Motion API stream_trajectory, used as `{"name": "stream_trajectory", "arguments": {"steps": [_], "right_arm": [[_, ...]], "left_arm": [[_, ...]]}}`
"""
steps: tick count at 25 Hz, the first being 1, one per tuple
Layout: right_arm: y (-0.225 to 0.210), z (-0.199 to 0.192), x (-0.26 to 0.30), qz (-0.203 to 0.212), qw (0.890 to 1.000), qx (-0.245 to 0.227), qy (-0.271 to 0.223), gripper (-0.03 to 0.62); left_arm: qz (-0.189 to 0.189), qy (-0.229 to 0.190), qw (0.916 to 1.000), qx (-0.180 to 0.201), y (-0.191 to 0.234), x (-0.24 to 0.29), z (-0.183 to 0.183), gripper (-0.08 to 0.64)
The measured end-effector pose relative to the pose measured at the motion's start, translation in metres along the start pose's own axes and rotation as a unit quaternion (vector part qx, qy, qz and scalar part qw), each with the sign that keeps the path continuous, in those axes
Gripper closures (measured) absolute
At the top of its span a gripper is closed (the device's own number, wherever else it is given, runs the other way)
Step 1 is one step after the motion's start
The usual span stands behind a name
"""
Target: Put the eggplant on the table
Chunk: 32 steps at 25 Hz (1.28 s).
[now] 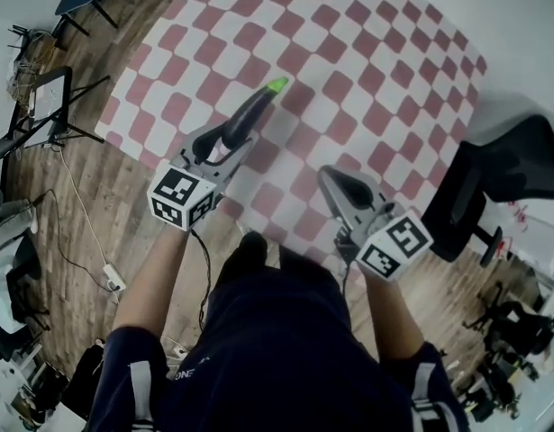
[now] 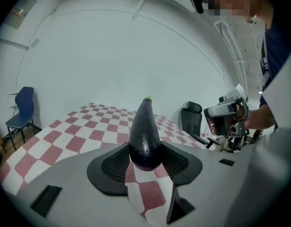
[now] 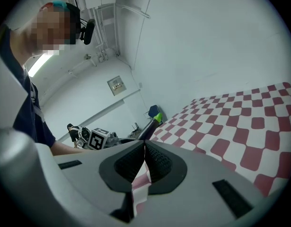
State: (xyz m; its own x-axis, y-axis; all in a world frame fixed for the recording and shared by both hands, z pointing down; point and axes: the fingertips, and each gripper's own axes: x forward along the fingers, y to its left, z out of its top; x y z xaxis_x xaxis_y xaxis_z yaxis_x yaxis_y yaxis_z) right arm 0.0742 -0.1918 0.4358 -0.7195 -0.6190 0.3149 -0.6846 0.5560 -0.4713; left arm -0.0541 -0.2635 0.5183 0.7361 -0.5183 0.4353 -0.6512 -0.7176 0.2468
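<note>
The eggplant [image 2: 145, 131] is being clamped at its thick end between the jaws of the left gripper [image 1: 224, 142]. Its green tip is being pointed away, above the checkered table [image 1: 349, 61], close to the near edge. The right gripper [image 3: 144, 161] is being held alongside, over the same edge, with its jaws closed together.

We see a wooden floor [image 1: 132, 196] with a black office chair [image 1: 506, 174] on its right side. A blue chair [image 2: 24, 98] is by the white wall [image 2: 112, 46]. Black stands [image 1: 53, 106] are at the floor's left edge, near a white power strip [image 1: 114, 283] on a cable.
</note>
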Motion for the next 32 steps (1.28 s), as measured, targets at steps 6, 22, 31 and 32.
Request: {"name": "stream_trajectory", "arguments": {"steps": [6, 22, 31, 32], "right_arm": [[-0.037, -0.019, -0.014, -0.015, 0.999, 0.029, 0.014, 0.575], [-0.076, -0.049, -0.038, -0.036, 0.997, 0.071, 0.025, 0.575], [-0.085, -0.051, -0.046, -0.043, 0.996, 0.076, 0.020, 0.575], [-0.085, -0.051, -0.046, -0.042, 0.996, 0.076, 0.019, 0.575]], "left_arm": [[-0.002, 0.077, 0.9959, 0.048, 0.018, 0.071, -0.036, 0.336], [0.015, 0.258, 0.9562, 0.138, 0.042, 0.142, -0.111, 0.334], [0.017, 0.290, 0.9460, 0.143, 0.042, 0.145, -0.121, 0.332], [0.015, 0.292, 0.9456, 0.143, 0.042, 0.145, -0.122, 0.331]]}}
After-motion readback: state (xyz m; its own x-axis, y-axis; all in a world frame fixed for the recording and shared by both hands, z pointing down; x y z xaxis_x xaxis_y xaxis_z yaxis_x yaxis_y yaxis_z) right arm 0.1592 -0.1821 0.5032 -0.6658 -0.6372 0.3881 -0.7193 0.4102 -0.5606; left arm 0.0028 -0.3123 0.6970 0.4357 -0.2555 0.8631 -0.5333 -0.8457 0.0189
